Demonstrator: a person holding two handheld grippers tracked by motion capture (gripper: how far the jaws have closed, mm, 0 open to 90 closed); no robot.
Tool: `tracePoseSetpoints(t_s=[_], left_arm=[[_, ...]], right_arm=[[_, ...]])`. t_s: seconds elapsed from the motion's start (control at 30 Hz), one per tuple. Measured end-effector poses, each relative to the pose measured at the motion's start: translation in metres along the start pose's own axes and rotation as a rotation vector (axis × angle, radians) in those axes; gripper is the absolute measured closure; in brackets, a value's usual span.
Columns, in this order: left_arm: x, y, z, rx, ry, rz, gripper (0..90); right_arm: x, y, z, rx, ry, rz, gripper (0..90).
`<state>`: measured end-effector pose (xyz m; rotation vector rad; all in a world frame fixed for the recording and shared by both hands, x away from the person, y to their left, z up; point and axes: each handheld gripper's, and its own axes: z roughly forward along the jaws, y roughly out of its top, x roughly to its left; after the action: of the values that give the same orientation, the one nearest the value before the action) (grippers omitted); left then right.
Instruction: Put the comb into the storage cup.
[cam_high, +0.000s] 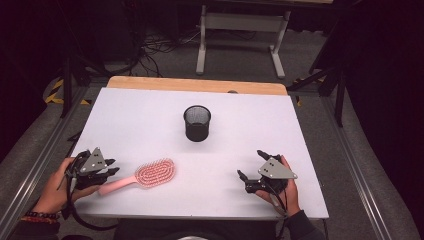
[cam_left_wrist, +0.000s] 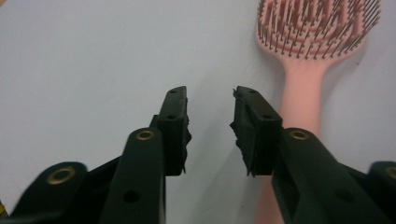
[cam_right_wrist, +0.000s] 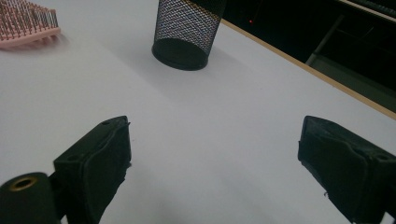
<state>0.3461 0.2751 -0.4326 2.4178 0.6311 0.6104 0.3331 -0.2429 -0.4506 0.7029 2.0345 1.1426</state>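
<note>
A pink hairbrush (cam_high: 155, 173) lies bristles up on the white table (cam_high: 140, 120), its handle pointing toward the front left. My left gripper (cam_high: 113, 166) hovers just beside the handle end, open with a narrow gap and nothing between its fingers. In the left gripper view the hairbrush (cam_left_wrist: 303, 93) runs along the right of the gripper (cam_left_wrist: 210, 98), its handle passing under the right jaw. My right gripper (cam_high: 250, 164) is at the front right, wide open and empty. The right gripper view looks between the fingertips of the gripper (cam_right_wrist: 215, 135) at a black mesh cup (cam_right_wrist: 187, 32) and the brush head (cam_right_wrist: 28, 23).
The black mesh cup (cam_high: 197, 122) stands upright near the table's middle, well beyond both grippers. A wooden strip (cam_high: 197, 85) borders the far edge. Behind the table are a grey floor, cables and a white stand frame (cam_high: 242, 30).
</note>
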Motion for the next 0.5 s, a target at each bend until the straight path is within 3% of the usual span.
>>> tracePoseSetpoints(t_s=[0.2, 0.23, 0.27, 0.37, 0.43, 0.5], left_arm=[[-0.001, 0.009, -0.002, 0.01, -0.015, 0.015, 33.7], [-0.002, 0.011, 0.0, 0.039, -0.033, 0.009, 33.7], [-0.004, 0.014, 0.002, 0.057, -0.028, 0.005, 18.9], [-0.01, 0.019, 0.006, 0.05, -0.088, 0.001, 15.2], [-0.015, 0.023, 0.011, 0.09, -0.105, 0.037, 11.5], [-0.016, 0.024, 0.012, 0.105, -0.114, 0.037, 11.8]], right_arm=[[0.001, 0.0, 0.001, 0.003, 0.008, -0.001, 10.0], [0.001, 0.0, 0.001, 0.003, 0.008, -0.001, 10.0], [0.002, 0.0, 0.0, 0.001, 0.008, -0.001, 10.1], [0.002, 0.001, 0.0, -0.004, 0.011, -0.004, 10.0], [0.004, 0.001, 0.0, -0.006, 0.016, -0.009, 10.0], [0.004, 0.001, 0.0, -0.005, 0.018, -0.009, 10.0]])
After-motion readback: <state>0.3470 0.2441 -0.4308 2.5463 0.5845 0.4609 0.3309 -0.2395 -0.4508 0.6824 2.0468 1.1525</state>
